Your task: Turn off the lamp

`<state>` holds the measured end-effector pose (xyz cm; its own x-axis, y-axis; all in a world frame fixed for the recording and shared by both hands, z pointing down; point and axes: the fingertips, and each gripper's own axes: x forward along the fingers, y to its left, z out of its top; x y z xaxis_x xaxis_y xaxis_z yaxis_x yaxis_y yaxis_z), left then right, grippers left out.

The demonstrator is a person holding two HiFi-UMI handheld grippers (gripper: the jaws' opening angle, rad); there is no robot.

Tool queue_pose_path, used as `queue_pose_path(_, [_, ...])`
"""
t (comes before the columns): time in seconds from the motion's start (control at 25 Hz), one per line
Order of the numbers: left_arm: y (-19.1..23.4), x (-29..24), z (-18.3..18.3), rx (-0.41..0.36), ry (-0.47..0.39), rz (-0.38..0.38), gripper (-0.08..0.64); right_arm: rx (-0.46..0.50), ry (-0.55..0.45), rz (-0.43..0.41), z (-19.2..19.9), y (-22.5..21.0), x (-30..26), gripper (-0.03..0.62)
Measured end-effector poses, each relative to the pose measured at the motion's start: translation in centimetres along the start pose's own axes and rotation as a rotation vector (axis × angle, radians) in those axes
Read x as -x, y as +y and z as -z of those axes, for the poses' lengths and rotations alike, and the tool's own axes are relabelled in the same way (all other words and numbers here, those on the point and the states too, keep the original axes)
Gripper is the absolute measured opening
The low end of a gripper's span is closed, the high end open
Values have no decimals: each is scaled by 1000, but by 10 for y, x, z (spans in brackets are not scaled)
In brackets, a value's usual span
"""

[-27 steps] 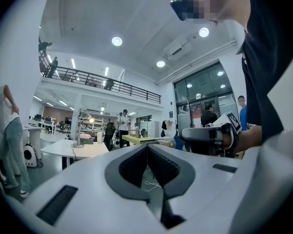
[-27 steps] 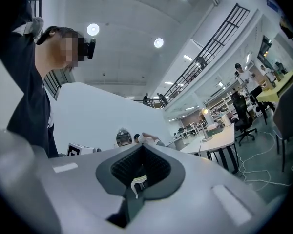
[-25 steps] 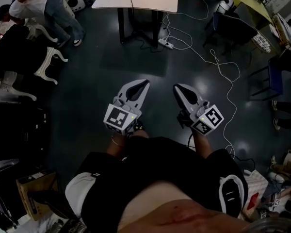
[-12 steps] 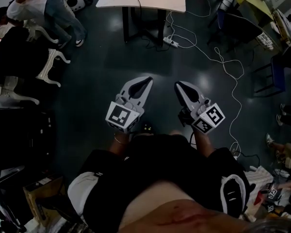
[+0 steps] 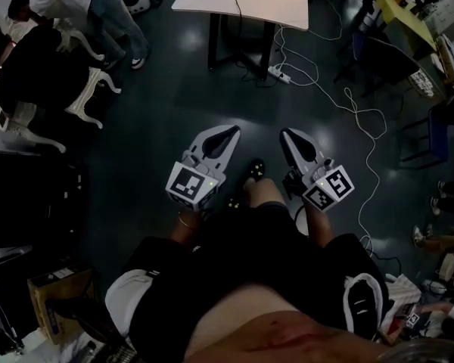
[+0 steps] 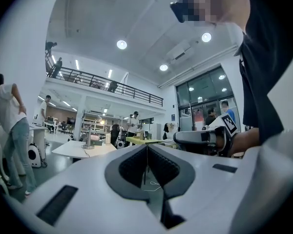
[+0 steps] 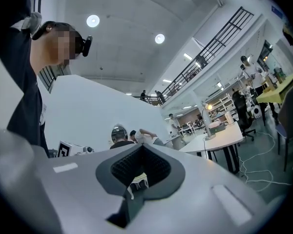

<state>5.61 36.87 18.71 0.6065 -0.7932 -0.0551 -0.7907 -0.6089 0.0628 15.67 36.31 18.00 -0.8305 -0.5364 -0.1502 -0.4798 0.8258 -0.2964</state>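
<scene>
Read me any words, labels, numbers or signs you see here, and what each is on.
No readable words or numbers anywhere.
Marker cube on the left gripper: black-and-white square pattern, no lettering.
Marker cube on the right gripper: same kind of pattern, no lettering.
Cardboard box: any print too dark to read.

The person wears a loose black top [image 5: 234, 278] with pale patches at either side, perhaps white sleeve panels, though the dim view leaves that unsure. There is a thin bracelet [image 5: 183, 221] on the left wrist and a dark shoe [image 5: 255, 169]. The left gripper [image 5: 228, 132] and right gripper [image 5: 288, 134] are pale grey, pointed shells with dark ribbed fingers [image 6: 132, 165], each carrying a cube [image 5: 191, 184] of black-and-white square markers with a small green light.
</scene>
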Motion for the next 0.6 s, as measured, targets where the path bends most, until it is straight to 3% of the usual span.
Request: queue_pose_path(0.6, [53, 50, 11, 1, 20, -181, 8, -26, 19, -118, 12, 3, -65, -2])
